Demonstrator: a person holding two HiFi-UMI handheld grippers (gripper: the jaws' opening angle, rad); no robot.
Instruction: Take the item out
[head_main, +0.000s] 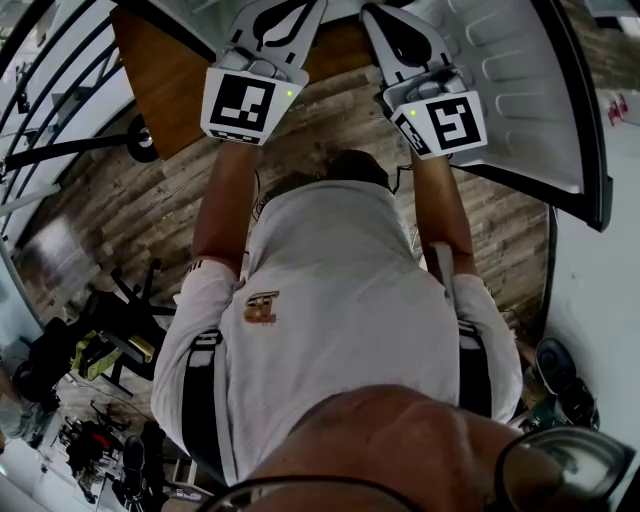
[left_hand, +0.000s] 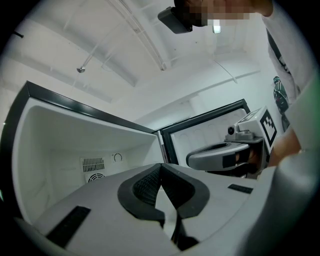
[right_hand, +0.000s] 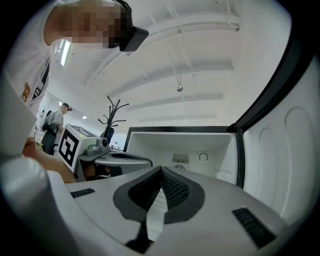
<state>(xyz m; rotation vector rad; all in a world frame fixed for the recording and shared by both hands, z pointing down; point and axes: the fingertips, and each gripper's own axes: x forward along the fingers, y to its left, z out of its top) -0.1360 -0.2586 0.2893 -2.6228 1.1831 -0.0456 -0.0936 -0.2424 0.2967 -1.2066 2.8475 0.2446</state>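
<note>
The fridge compartment (left_hand: 60, 145) stands open with bare white walls and a round vent (left_hand: 93, 176) on its back wall; no item shows inside it in any view. My left gripper (left_hand: 161, 166) is shut with nothing between its dark ribbed pads and points toward the compartment. My right gripper (right_hand: 161, 171) is shut and empty as well, facing the same cavity (right_hand: 175, 145). In the head view the left gripper (head_main: 283, 18) and the right gripper (head_main: 400, 32) are held side by side ahead of the person. Each gripper shows in the other's view, the right gripper (left_hand: 220, 152) and the left gripper (right_hand: 117, 160).
The open fridge door (right_hand: 282, 150) with its moulded white liner (head_main: 520, 80) stands to the right. A brown wooden panel (head_main: 165, 70) lies to the left above a plank floor. A coat stand (right_hand: 112, 112) and a person (right_hand: 62, 112) are far off. Gear clutters the floor (head_main: 100, 350).
</note>
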